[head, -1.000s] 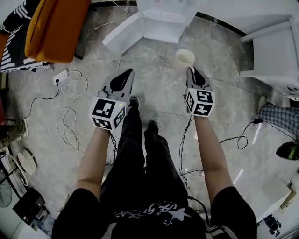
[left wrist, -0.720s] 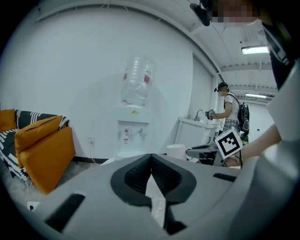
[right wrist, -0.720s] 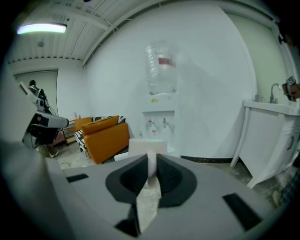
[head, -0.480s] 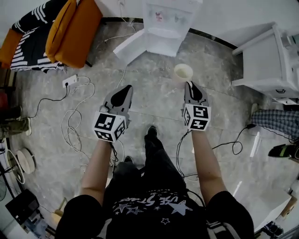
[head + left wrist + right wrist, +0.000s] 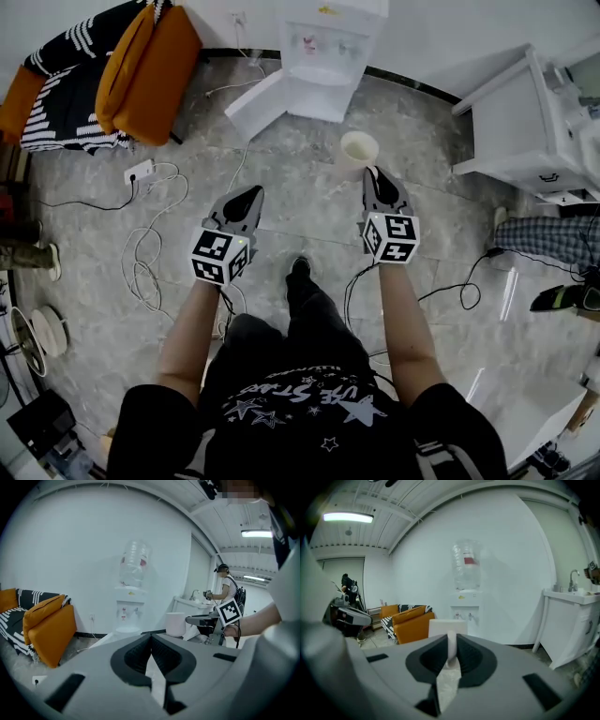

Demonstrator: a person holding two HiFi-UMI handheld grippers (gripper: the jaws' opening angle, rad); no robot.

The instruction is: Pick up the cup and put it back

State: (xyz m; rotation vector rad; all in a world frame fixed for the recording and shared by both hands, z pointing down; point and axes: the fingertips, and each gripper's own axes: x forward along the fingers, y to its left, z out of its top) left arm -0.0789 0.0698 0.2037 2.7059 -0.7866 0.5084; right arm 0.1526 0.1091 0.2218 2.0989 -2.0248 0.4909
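A cream paper cup (image 5: pixel 359 150) hangs in the air over the stone floor, upright with its mouth up. My right gripper (image 5: pixel 372 174) is shut on the cup's near wall. In the right gripper view the cup (image 5: pixel 447 626) stands just past the jaws, its wall pinched between the dark pads (image 5: pixel 465 654). My left gripper (image 5: pixel 247 197) is level with it to the left, shut with nothing in it. From the left gripper view the cup (image 5: pixel 175 624) and the right gripper's marker cube (image 5: pixel 229 612) show off to the right.
A white water dispenser (image 5: pixel 328 42) stands ahead against the wall, its cabinet door open. An orange and striped sofa (image 5: pixel 141 70) is at the left, a white cabinet (image 5: pixel 525 122) at the right. Cables (image 5: pixel 150 234) lie on the floor. Another person (image 5: pixel 227 585) stands far off.
Both grippers have risen and gone forward toward the dispenser, the cup still in the right one. The person has stepped forward; dispenser and sofa now show more fully.
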